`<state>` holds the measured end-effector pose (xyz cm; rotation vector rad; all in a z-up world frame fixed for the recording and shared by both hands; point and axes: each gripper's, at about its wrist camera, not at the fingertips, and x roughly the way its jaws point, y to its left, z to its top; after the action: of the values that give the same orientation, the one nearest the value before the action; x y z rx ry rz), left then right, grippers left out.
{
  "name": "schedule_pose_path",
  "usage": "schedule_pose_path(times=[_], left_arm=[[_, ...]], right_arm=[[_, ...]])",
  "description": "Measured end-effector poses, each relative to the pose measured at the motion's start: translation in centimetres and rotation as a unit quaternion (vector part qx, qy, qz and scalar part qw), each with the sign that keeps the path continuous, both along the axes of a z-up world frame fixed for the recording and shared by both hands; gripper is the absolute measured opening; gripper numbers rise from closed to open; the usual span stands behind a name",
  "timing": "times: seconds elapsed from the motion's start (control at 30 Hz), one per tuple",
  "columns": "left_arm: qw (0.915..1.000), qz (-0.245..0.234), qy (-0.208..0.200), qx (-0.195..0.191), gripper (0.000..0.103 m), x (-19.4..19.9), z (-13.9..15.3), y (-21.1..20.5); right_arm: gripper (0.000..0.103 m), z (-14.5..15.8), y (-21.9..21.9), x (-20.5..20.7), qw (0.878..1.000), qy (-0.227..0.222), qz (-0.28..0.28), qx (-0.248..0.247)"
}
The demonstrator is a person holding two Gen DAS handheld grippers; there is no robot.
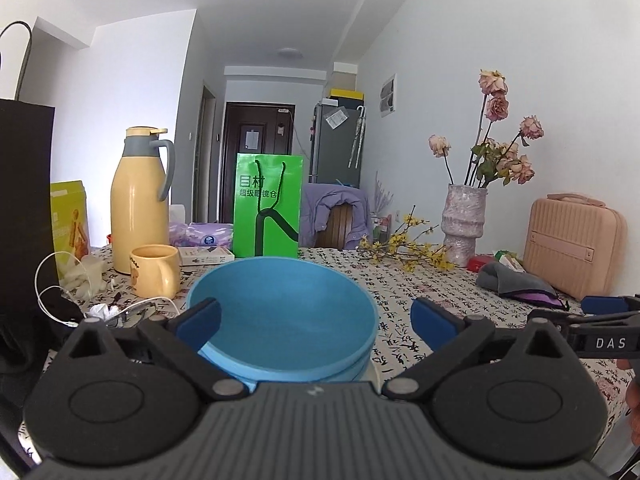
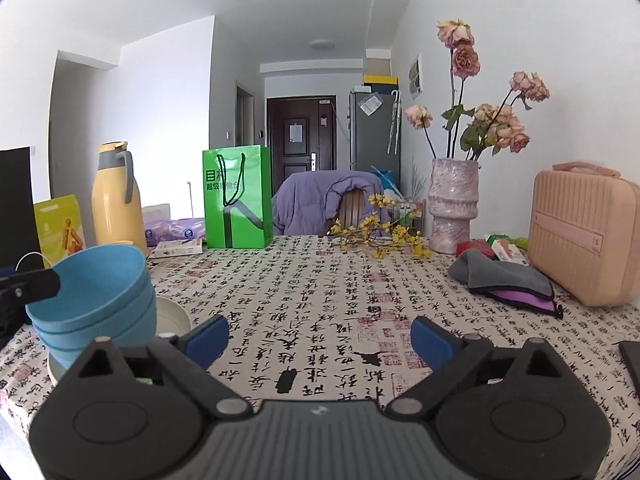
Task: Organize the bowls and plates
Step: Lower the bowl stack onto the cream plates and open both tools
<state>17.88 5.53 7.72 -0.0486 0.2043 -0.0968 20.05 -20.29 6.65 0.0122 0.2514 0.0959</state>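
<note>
While both grippers (image 1: 316, 322) (image 2: 320, 338) gape empty, blue bowl stack (image 2: 96, 300) sits near tablecloth's (image 2: 320, 300) left edge.

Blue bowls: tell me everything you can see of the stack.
The blue bowls are matte and plastic-looking, three nested upright, with the top one empty. They sit on cream plates on the calligraphy-print tablecloth. The left tool stands open around the top rim, pads not pressing. The yellow mug stands apart behind them.

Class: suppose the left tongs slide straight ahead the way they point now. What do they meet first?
Most likely the stack of blue bowls, lying directly ahead between the open left tongs; the left pad already overlaps the rim, though contact is unclear.
</note>
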Motion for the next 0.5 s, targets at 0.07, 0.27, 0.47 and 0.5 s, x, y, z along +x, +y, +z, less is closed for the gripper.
schedule_pose_path(times=[0.07, 0.27, 0.47, 0.5], left_arm=[[1.0000, 0.005, -0.003, 0.006, 0.103, -0.5, -0.1, -0.1], [0.9999, 0.014, -0.006, 0.007, 0.103, -2.4, -0.8, -0.1], [0.9998, 0.017, -0.009, 0.011, 0.103, -5.2, -1.6, -0.3], [0.9997, 0.017, -0.010, 0.012, 0.103, -5.7, -1.7, -0.4]], right_arm=[[0.098, -0.1, 0.0, -0.6, 1.000, -0.006, 0.003, -0.005], [0.098, -0.8, 0.2, -2.5, 1.000, -0.012, 0.007, -0.008], [0.098, -1.8, 0.6, -5.5, 1.000, -0.015, 0.014, -0.004], [0.098, -1.9, 0.7, -6.1, 1.000, -0.017, 0.016, -0.003]])
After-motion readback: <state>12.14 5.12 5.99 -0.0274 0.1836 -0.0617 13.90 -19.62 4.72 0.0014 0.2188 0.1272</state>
